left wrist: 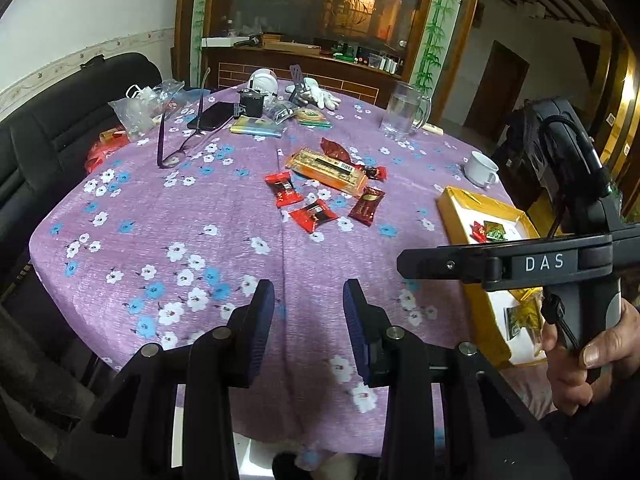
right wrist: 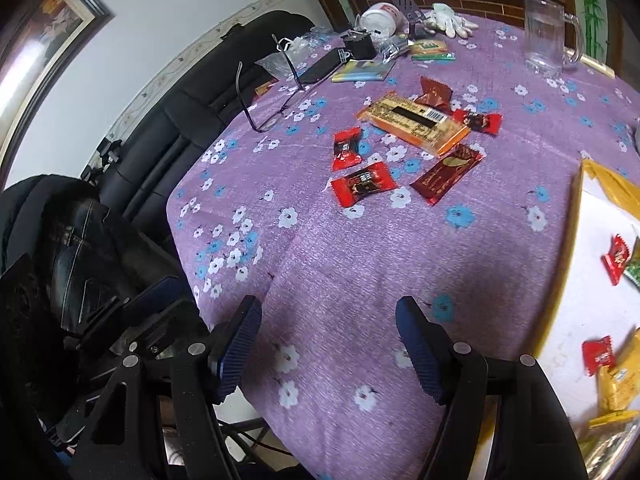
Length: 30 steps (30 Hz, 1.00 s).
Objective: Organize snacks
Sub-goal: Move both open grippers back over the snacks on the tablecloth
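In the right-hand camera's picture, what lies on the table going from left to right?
Glasses → small red packet → orange bar → glass mug → yellow box.

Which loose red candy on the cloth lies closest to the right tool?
The red candy beside the long dark brown bar; the other two red ones lie farther back.

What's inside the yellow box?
The yellow box holds a few snacks on its white floor: two small red candies, a green-wrapped one and yellow packets. Its far right part runs out of view, so more may be hidden.
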Tool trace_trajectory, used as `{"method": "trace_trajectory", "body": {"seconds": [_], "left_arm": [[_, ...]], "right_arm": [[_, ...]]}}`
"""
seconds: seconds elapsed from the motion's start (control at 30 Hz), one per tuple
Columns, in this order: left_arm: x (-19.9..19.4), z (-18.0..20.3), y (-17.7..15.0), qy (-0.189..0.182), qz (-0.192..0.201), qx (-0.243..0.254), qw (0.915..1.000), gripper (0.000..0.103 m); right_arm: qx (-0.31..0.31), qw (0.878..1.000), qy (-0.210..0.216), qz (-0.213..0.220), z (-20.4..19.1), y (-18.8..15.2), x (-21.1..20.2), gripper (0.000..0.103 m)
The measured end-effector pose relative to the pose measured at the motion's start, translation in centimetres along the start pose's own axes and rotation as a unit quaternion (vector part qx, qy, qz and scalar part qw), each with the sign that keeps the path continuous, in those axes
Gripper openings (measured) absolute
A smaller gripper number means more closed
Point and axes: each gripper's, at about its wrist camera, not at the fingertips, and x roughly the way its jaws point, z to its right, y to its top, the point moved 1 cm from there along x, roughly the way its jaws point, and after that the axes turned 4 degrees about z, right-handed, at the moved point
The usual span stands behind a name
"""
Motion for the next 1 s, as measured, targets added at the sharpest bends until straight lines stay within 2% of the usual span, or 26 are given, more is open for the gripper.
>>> {"method": "trace_trajectory", "body": {"seconds": [0.27,0.63,1.0], "left_arm": [[0.4,-2.1,-0.2,-0.014,-0.007,-0.004,0.9999,0.033],[0.8,-5.3,-1.4,-0.024,-0.017,-0.043,0.9987,0.033],[2.6,-6.2,-1.9,-0.027,-0.028,-0.078,0.9962,0.033]], "right_arm": [[0.007,1.000,-0.010,-0.004,-1.4,0.3,1.4,0.072],[0.011,0.999,-0.031,-0.037,-2.9,0.2,3.9,0.071],[0.041,0.997,-0.048,-0.055,-0.8,1.0,4.3,0.071]]}}
